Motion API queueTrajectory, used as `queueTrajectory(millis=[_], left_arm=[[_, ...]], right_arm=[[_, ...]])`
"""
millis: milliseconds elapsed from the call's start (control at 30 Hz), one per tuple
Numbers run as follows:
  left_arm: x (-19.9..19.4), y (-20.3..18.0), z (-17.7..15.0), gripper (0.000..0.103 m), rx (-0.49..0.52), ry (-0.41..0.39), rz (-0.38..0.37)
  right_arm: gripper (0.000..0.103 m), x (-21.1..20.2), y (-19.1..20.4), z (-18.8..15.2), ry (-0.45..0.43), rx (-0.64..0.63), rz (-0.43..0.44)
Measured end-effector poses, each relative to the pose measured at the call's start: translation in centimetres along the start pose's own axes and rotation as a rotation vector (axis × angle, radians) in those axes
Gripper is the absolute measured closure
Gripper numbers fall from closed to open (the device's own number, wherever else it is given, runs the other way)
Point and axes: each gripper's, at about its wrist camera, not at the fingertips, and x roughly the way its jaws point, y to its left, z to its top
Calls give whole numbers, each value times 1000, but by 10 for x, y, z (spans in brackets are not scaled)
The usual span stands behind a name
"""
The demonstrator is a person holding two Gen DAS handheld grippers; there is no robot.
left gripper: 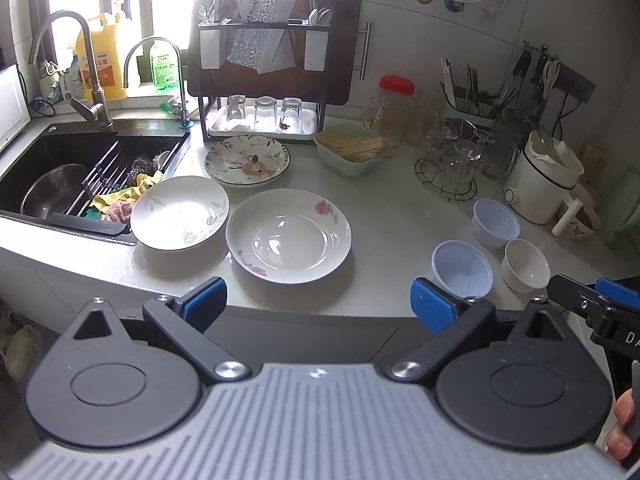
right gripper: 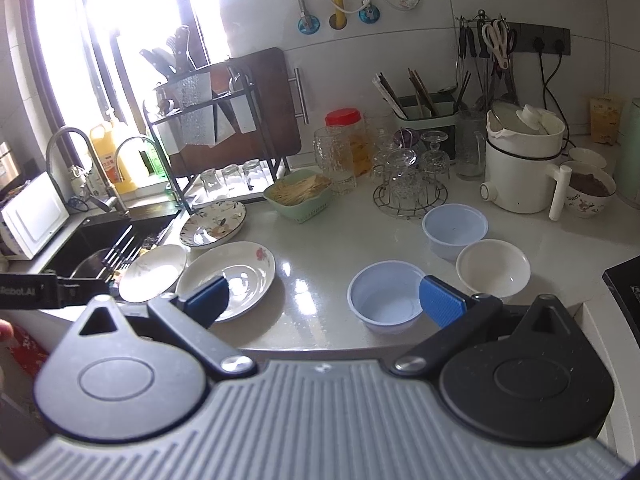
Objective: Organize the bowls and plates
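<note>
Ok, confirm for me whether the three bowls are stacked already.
No, the three bowls sit apart on the counter, each open side up.

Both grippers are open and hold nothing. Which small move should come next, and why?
Probably bring the right gripper forward and down over the rim of the nearest blue bowl. Its jaws stand wide open, and that bowl sits just ahead of them, apart from the other blue bowl and the white bowl. The left gripper, also open, faces the rose plate.
</note>
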Motion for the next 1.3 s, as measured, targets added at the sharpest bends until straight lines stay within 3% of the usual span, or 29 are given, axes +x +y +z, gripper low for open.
queueTrajectory(millis=[133, 300, 633, 1033, 1300], left_arm=[[4, 2, 1, 3, -5, 16, -2], [5, 5, 6, 3, 1, 2, 9], [37, 22, 30, 3, 31, 3, -66], [112, 104, 101, 3, 83, 17, -167], [168, 153, 142, 3, 113, 39, -217]], right_arm=[[0, 3, 2, 0, 14, -6, 3], [0, 3, 6, 1, -1, -2, 65], [0, 28, 26, 6, -17, -13, 12], [2, 92, 92, 28, -18, 44, -74], [2, 126, 144, 42, -17, -3, -118]])
